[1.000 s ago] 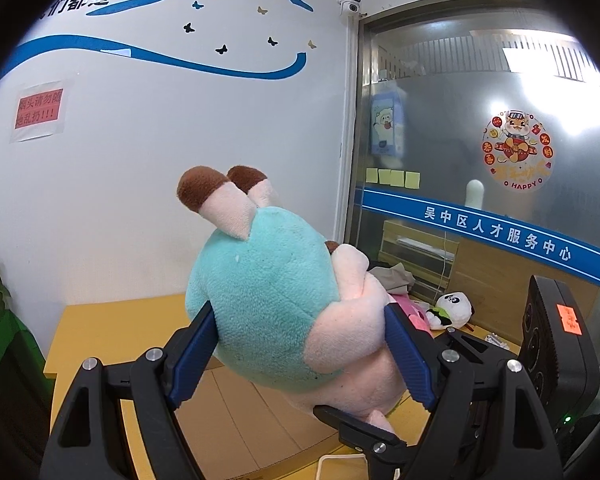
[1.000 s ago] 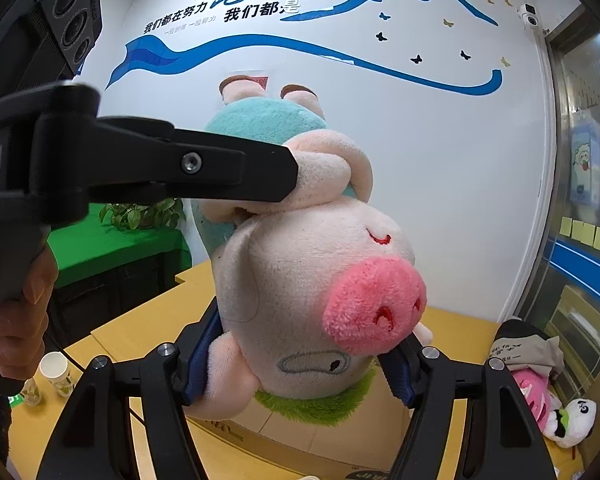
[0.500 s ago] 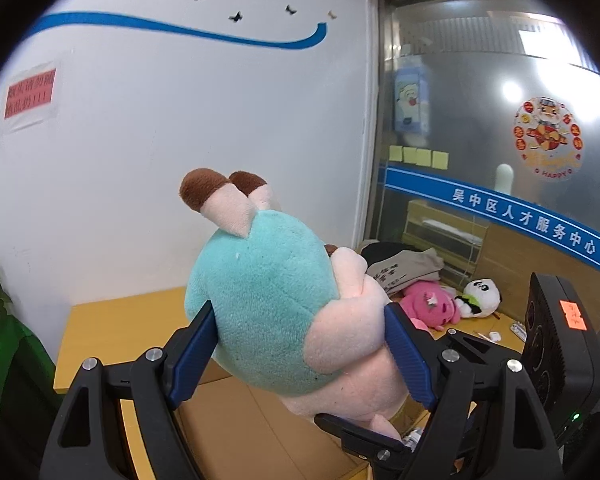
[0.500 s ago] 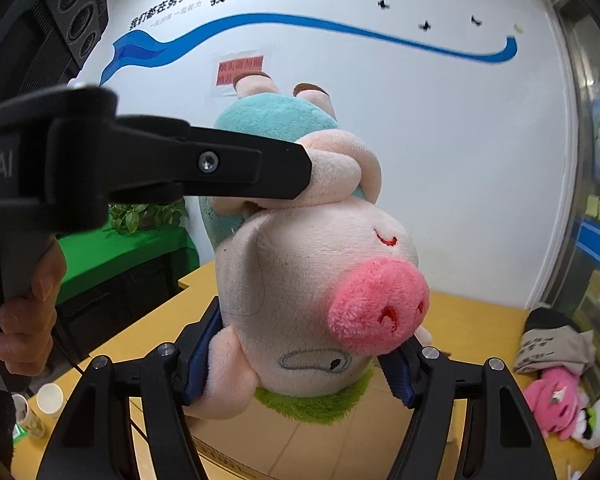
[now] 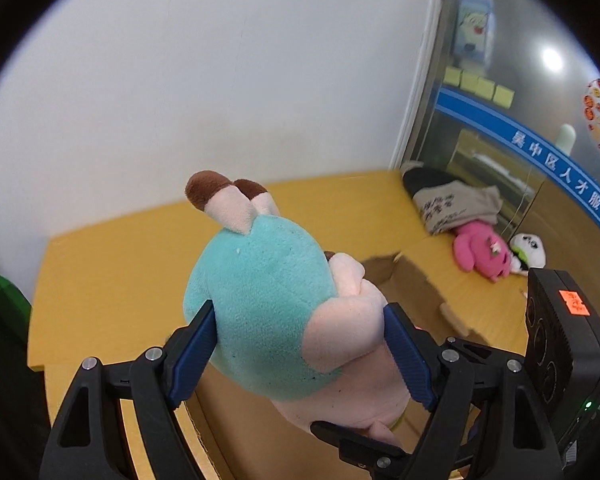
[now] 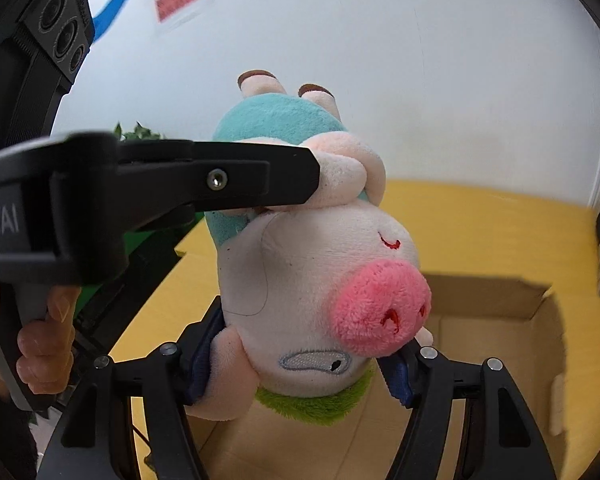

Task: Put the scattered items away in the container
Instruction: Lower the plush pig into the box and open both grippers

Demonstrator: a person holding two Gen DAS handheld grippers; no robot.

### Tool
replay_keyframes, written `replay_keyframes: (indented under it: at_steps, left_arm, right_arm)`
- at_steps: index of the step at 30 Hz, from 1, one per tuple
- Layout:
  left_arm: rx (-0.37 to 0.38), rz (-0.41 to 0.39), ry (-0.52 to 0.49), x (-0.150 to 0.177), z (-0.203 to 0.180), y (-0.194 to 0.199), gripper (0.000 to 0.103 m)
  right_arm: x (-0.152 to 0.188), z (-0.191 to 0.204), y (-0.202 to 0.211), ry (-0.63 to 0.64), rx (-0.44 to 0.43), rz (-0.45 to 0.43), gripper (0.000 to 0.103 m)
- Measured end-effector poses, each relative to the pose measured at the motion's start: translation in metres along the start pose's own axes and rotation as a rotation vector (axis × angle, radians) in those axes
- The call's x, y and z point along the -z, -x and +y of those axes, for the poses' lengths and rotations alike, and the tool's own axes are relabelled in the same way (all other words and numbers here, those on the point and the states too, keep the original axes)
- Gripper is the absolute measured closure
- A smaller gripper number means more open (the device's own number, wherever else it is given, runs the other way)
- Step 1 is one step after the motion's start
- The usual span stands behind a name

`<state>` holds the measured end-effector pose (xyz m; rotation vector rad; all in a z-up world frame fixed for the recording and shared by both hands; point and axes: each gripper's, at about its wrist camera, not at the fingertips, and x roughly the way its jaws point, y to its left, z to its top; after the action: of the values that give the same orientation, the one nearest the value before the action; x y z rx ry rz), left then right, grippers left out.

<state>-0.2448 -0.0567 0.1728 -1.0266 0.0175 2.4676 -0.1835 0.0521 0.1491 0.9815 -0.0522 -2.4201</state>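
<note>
We have both grippers clamped on the same upside-down pink pig plush in a teal outfit [image 5: 268, 312]. Left gripper [image 5: 300, 354]: jaws spread wide, blue ribbed pads [image 5: 194, 354] pressed into the teal body on one side and the pink arm on the other. Right gripper [image 6: 300, 368]: jaws also wide, pads squeezing the head low down, near the green hair tuft; snout faces the right wrist camera. Both grippers pitch downward. In the right wrist view the left gripper's black finger [image 6: 236, 178] crosses the frame, and a hand [image 6: 40, 344] grips its handle. The plush hangs above the open brown cardboard box [image 6: 500, 320] on the yellow table [image 5: 112, 272], not yet in it. A pink plush toy [image 5: 482, 250] and a panda plush [image 5: 530, 248] lie on the table beyond the box.
</note>
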Motion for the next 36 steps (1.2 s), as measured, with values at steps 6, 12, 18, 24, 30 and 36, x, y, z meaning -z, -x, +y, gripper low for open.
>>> replay_keyframes:
  at_steps: [6,12,18,24,30,36]
  left_arm:
    - [0.003,0.143,0.063,0.029,0.049,-0.077,0.022]
    - [-0.026,0.284,0.082,0.057,0.074,-0.130,0.023]
    - [-0.018,0.260,0.081,0.055,0.081,-0.120,0.020]
    - [-0.047,0.105,0.192,0.039,0.099,-0.059,0.021]
    - [-0.097,-0.147,0.218,0.051,0.060,0.053,0.019]
    - [-0.234,-0.279,0.154,0.104,-0.027,0.142,0.015]
  right_arm:
    - [0.018,-0.023,-0.087,-0.114,-0.046,0.188,0.030]
    - [0.043,-0.029,-0.142,-0.170,-0.121,0.368,0.029]
    - [0.047,-0.036,-0.135,-0.143,-0.184,0.381,0.021]
    - [0.041,-0.043,-0.119,-0.147,-0.223,0.372,0.022]
    - [0.047,-0.026,-0.018,-0.016,-0.105,0.214,0.002]
    - [0.088,0.019,0.103,0.201,0.125,0.034,0.000]
